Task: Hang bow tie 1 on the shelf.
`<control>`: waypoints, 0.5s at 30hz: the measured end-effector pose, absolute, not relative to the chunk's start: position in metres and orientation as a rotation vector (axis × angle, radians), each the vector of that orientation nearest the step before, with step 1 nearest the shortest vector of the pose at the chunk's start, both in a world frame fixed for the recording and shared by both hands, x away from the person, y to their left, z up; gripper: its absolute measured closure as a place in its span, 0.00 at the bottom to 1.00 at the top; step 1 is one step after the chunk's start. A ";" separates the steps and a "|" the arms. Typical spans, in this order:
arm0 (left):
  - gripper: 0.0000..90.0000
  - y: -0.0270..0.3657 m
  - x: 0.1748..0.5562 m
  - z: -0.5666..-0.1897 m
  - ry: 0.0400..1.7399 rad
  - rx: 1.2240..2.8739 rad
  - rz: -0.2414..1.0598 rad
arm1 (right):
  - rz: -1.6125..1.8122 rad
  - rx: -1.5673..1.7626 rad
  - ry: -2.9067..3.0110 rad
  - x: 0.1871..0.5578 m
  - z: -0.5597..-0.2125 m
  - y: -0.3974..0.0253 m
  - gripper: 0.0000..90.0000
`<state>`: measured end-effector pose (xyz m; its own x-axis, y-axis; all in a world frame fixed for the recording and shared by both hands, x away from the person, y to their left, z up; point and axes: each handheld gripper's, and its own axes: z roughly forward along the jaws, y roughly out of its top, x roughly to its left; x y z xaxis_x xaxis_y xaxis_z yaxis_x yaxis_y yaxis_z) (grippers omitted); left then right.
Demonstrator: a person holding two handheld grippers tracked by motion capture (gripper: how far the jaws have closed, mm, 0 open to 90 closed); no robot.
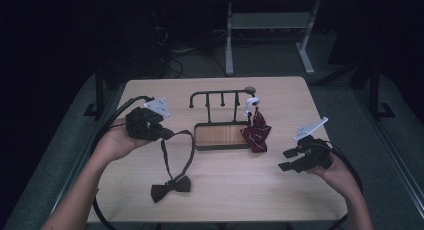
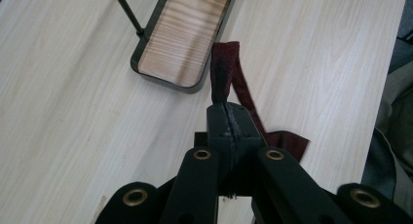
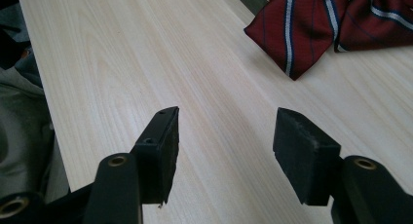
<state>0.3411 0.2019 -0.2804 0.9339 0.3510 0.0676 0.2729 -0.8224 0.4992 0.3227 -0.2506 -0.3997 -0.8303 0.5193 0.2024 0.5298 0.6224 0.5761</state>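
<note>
In the high view, the left gripper [image 1: 162,133] holds the strap of the dark bow tie [image 1: 171,185], whose bow lies on the table [image 1: 280,190] in front of the rack [image 1: 221,135]; the striped bow tie [image 1: 256,131] already hangs at the rack's right end, so I judge about half is done. In the left gripper view, the jaws are closed on the strap [image 2: 223,70], beside the rack's wooden base [image 2: 182,36]. In the right gripper view, the right gripper [image 3: 224,141] is wide open and holds nothing, with the striped tie ahead of it.

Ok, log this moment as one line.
left hand-held gripper: shut on bow tie strap | right hand-held gripper: open, above table | striped bow tie: hanging on rack
</note>
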 end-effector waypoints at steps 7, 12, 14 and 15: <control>1.00 0.197 0.341 -0.273 0.431 2.598 0.243 | -1.010 -0.913 -2.814 0.322 -0.399 -0.252 0.47; 1.00 0.194 0.344 -0.268 0.427 2.599 0.251 | -1.010 -0.914 -2.814 0.322 -0.399 -0.252 0.47; 1.00 0.193 0.344 -0.267 0.430 2.601 0.254 | -1.011 -0.911 -2.815 0.322 -0.399 -0.252 0.47; 1.00 0.192 0.345 -0.266 0.429 2.603 0.255 | -1.011 -0.911 -2.816 0.322 -0.399 -0.252 0.47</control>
<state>0.3450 0.1920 -0.2658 0.9332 0.3447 0.1014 0.2541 -0.8326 0.4921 0.3222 -0.2517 -0.3992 -0.8300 0.5202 0.2013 0.5294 0.6212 0.5777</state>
